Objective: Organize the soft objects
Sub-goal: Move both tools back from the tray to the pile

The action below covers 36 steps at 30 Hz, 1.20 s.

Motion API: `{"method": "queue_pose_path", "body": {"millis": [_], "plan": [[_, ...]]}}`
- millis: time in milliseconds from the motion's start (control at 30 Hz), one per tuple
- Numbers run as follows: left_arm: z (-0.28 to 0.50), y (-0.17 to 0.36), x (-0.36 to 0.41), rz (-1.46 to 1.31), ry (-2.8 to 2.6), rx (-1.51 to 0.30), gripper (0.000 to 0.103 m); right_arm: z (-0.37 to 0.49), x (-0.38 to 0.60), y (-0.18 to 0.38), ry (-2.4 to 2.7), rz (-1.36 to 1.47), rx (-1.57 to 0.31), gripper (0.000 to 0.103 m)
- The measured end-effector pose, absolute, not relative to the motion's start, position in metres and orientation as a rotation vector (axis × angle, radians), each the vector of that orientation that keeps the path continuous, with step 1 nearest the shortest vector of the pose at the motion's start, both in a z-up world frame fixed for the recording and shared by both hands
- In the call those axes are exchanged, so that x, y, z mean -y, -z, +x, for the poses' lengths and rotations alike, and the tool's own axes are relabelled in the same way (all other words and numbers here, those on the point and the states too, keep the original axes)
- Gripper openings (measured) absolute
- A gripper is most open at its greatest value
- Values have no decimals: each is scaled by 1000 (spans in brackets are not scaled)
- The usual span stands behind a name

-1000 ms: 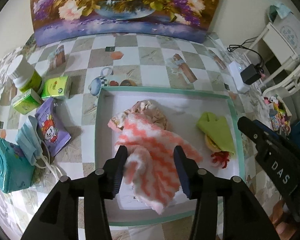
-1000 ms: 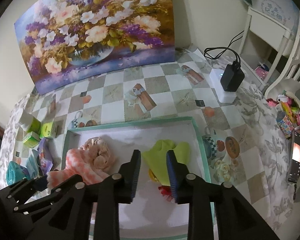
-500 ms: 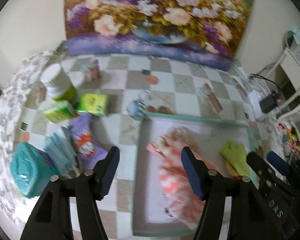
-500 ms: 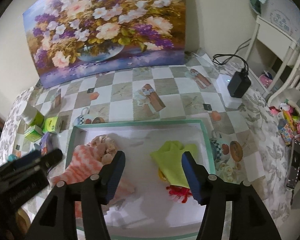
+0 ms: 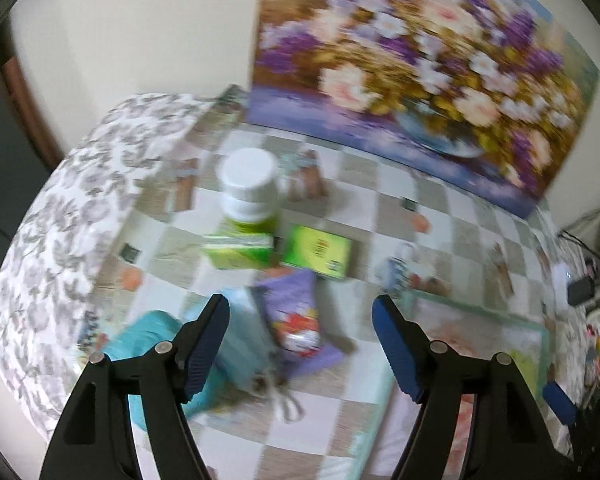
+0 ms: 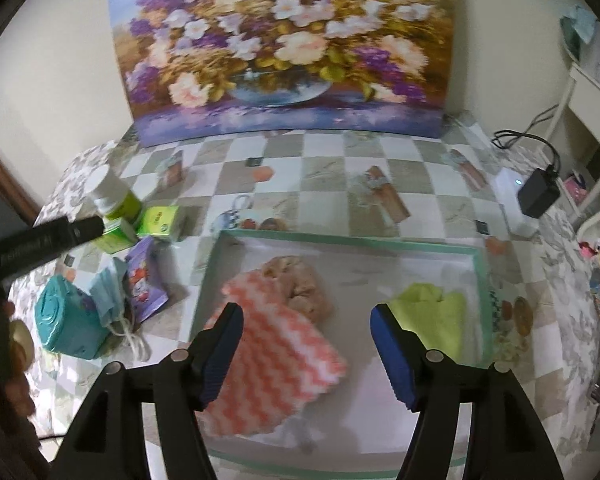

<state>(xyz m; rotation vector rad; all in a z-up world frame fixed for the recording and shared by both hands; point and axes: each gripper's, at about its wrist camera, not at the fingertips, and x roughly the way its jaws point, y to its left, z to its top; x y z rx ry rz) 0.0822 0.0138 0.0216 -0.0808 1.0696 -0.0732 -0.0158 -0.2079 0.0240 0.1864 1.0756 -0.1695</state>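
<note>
My orange-and-white zigzag cloth (image 6: 280, 364) lies flat at lower centre inside the teal-rimmed tray (image 6: 482, 276), overlapping a crumpled beige cloth (image 6: 300, 288) above it. The lime-green cloth (image 6: 432, 316) lies centre right.

Fleecy pink-and-white chevron cloth (image 6: 276, 360) at 6 o'clock of matt teal-rimmed tray (image 6: 482, 292) | soft lime cloth (image 6: 432, 314) at its 3 o'clock | glossy checked oilcloth table cover (image 6: 328, 168) | shiny purple foil packet (image 5: 298, 320) | smooth white plastic cap on bottle (image 5: 250, 190) | ribbed blue gripper pads (image 6: 390, 352)
</note>
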Motion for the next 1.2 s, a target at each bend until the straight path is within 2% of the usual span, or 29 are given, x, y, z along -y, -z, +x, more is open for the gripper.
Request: {"method": "queue_pose_path", "body": {"millis": [233, 367, 433, 533, 633, 767, 1200], "plan": [[97, -15, -65, -140, -15, -1085, 77, -10, 185, -18, 127, 162, -1086, 80], [103, -9, -90, -183, -56, -1095, 85, -7, 172, -13, 105, 146, -1100, 81], [104, -7, -100, -196, -68, -1096, 85, -5, 167, -10, 99, 131, -1109, 83], [108, -4, -109, -205, -76, -1096, 86, -3, 159, -5, 91, 112, -1122, 88], [111, -2, -114, -210, -76, -1090, 93, 1, 153, -2, 84, 104, -1129, 89], [116, 0, -118, -203, -73, -1087, 94, 5, 143, 3, 79, 84, -1135, 96], [131, 13, -122, -230, -3, -1130, 95, 39, 96, 13, -35, 81, -1130, 97]]}}
